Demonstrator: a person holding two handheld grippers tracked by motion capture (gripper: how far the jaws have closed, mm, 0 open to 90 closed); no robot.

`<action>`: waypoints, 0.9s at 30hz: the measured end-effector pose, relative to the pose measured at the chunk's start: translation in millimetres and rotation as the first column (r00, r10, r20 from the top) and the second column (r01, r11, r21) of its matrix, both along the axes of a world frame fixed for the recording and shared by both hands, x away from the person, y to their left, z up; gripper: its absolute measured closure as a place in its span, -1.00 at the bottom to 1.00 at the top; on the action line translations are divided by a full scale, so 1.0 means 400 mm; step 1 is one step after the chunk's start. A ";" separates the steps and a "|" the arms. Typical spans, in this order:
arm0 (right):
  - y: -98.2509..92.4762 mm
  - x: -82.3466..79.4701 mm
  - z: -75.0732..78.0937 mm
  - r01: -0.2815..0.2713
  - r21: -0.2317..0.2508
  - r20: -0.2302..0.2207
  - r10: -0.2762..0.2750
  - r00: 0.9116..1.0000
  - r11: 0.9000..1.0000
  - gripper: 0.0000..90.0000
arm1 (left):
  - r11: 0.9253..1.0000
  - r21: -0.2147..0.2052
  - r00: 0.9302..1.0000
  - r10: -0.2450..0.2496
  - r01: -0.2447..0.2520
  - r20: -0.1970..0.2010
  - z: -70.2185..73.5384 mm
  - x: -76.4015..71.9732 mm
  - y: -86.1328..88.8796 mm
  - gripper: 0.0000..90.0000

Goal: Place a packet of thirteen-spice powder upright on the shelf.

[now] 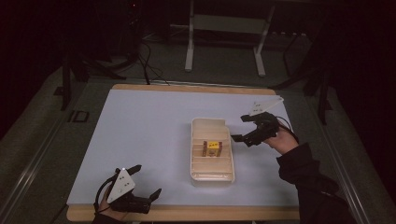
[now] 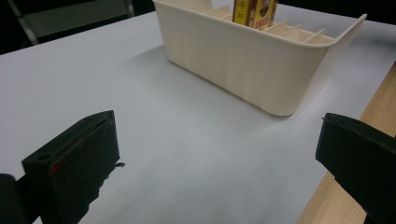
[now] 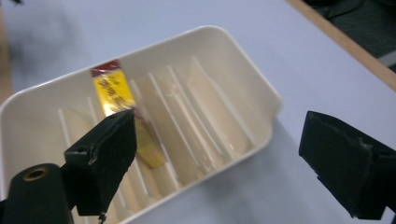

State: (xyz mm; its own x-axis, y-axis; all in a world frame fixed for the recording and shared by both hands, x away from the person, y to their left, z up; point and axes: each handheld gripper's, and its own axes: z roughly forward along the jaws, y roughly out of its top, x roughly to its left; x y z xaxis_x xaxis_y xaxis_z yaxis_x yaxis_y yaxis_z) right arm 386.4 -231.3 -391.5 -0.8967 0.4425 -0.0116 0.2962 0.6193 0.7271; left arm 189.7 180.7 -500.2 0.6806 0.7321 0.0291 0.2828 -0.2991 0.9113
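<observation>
1. A cream slotted tray stands right of centre in the high view, on the pale desk.
2. A small yellow and brown box stands upright in a middle slot of the tray, between thin dividers. In the right gripper view the box sits left of centre.
3. The right gripper, at the right of the high view, is just beside the tray's right wall and apart from the box. Its jaws stand wide open with nothing between them.
4. The left gripper, at the lower left near the desk's front edge, is well apart from the tray. Its jaws stand wide open over bare desk, holding nothing.
5. In the left gripper view the tray occupies the upper right.
</observation>
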 end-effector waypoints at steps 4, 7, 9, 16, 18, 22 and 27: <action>-0.043 -0.010 -0.020 0.065 0.028 0.010 -0.066 0.998 0.997 -0.75 | 1.000 0.001 1.000 0.000 0.000 -0.002 0.000 0.001 0.000 -1.00; -0.073 -0.018 -0.038 0.120 0.042 0.013 -0.121 0.993 0.992 -0.75 | 1.000 0.000 1.000 -0.001 0.001 -0.002 0.000 0.001 -0.001 -1.00; -0.082 -0.022 -0.044 0.136 0.046 0.017 -0.137 0.990 0.990 -0.75 | 1.000 0.002 1.000 -0.001 0.001 -0.002 0.000 0.001 -0.001 -1.00; -0.123 -0.056 -0.106 0.302 0.095 0.034 -0.306 0.951 0.948 -0.75 | 1.000 0.001 1.000 -0.002 0.002 -0.001 -0.001 0.001 -0.002 -1.00; -0.130 -0.064 -0.114 0.329 0.102 0.042 -0.334 0.942 0.939 -0.75 | 1.000 0.002 1.000 -0.002 0.002 -0.002 0.000 0.000 -0.001 -1.00; -0.142 -0.083 -0.124 0.364 0.109 0.054 -0.371 0.927 0.925 -0.72 | 1.000 0.002 1.000 -0.002 0.002 -0.001 0.000 -0.001 -0.001 -1.00; -0.161 -0.111 -0.143 0.404 0.105 0.091 -0.414 0.906 0.909 -0.71 | 1.000 -0.001 1.000 -0.003 0.003 -0.001 0.000 -0.001 -0.001 -1.00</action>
State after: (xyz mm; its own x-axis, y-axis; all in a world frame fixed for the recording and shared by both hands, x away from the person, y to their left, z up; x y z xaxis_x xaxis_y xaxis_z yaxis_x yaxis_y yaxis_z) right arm 342.0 -295.9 -448.7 -0.6319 0.7737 -0.0465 0.4273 0.3978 0.8119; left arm 189.3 180.3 -500.1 0.6829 0.7299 0.0278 0.2824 -0.2989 0.9115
